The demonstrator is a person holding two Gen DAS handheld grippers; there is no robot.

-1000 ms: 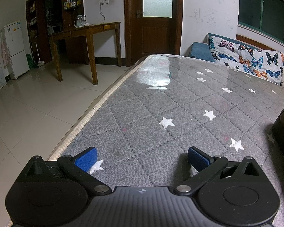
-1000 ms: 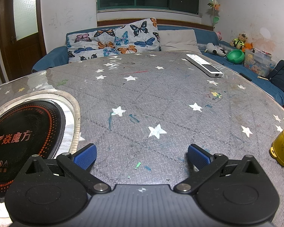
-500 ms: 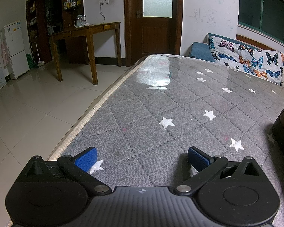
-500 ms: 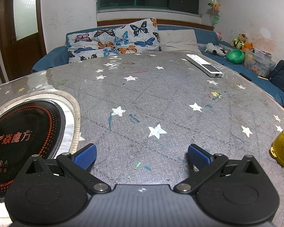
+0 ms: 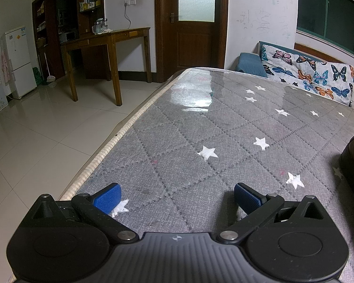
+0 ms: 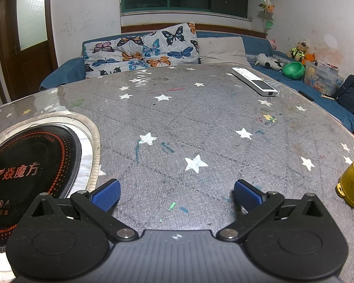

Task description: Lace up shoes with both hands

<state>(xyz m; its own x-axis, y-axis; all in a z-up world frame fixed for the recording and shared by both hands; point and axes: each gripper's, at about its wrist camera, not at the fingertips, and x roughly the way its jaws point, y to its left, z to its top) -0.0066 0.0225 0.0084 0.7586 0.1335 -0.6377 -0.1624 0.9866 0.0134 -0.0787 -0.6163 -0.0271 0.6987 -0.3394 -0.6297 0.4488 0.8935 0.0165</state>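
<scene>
Now both spread wide, left gripper & right gripper empty on table; no shoe seen, likely pre-start—find laces.

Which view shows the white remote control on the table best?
The right wrist view. The remote control lies whole and unobstructed near the far right edge of the grey star-patterned table cover, in front of the sofa. The left wrist view does not show it at all; it looks over the table's other side towards the door.

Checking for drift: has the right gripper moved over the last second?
No. The right gripper sits the same against the induction cooktop and star.
</scene>
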